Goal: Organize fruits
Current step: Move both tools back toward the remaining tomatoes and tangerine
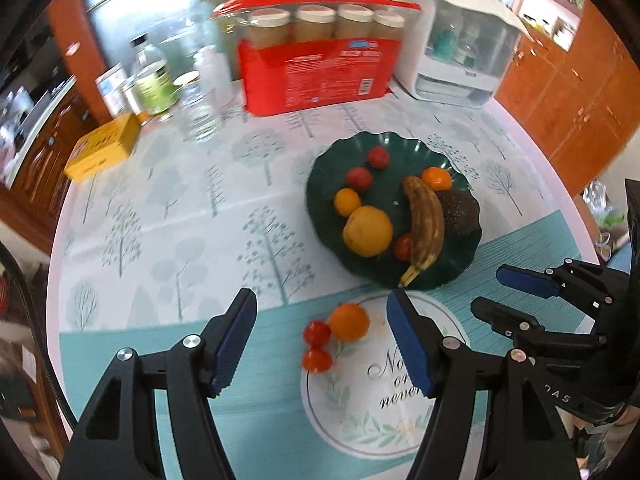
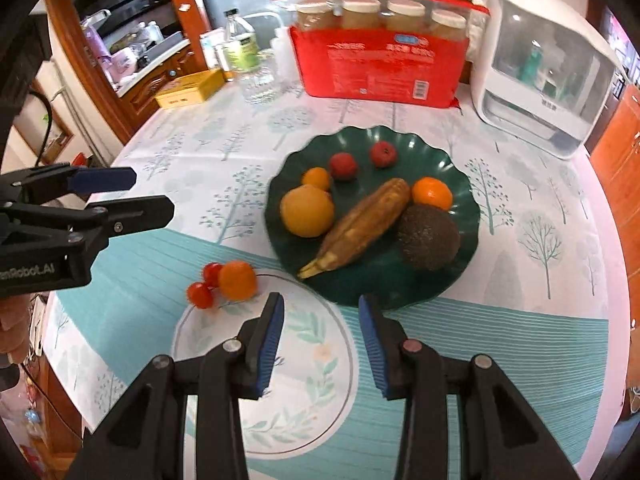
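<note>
A dark green scalloped plate (image 1: 440, 280) (image 2: 400, 288) holds a brown-spotted banana (image 1: 428, 220) (image 2: 364, 224), an avocado (image 1: 460, 210) (image 2: 428, 238), a large yellow orange (image 1: 368, 231) (image 2: 307, 211) and several smaller fruits. On the tablecloth in front of the plate lie a mandarin (image 1: 349, 322) (image 2: 237, 281) and two cherry tomatoes (image 1: 317, 332) (image 2: 200, 295). My left gripper (image 1: 322, 296) (image 2: 152, 192) hangs open above these loose fruits, holding nothing. To their right, at the plate's near rim, my right gripper (image 2: 321, 300) (image 1: 490, 288) is open and empty too.
At the back of the round table stand a red pack of jars (image 1: 320, 72) (image 2: 380, 68), a white appliance (image 1: 452, 40) (image 2: 540, 72), a yellow box (image 1: 104, 148) (image 2: 190, 90) and bottles (image 1: 154, 80). Wooden cabinets surround the table.
</note>
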The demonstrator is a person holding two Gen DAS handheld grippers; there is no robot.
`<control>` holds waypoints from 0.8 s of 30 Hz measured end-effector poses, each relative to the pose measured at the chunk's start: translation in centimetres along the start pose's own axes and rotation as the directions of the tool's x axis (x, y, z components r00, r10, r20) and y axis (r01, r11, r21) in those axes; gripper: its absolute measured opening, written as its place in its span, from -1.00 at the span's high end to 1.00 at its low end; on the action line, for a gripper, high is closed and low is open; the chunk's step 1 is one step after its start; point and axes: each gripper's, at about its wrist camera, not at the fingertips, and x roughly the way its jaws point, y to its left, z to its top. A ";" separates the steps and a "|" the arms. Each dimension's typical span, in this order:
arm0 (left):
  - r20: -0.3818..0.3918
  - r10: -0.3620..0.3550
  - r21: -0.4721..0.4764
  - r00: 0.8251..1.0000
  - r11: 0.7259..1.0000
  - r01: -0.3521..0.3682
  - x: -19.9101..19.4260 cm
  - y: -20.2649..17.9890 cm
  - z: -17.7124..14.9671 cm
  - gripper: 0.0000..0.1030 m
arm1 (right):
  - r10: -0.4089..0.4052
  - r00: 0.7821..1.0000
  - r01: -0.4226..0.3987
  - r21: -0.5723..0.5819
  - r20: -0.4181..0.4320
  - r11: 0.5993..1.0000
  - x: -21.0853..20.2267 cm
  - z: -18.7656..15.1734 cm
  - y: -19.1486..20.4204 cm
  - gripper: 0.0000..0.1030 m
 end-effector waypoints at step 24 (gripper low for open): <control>-0.084 0.034 -0.178 0.996 0.983 -0.049 7.5 3.1 -10.8 -0.29 | 0.144 0.988 -0.143 0.026 -0.048 0.989 4.7 -1.0 4.6 0.24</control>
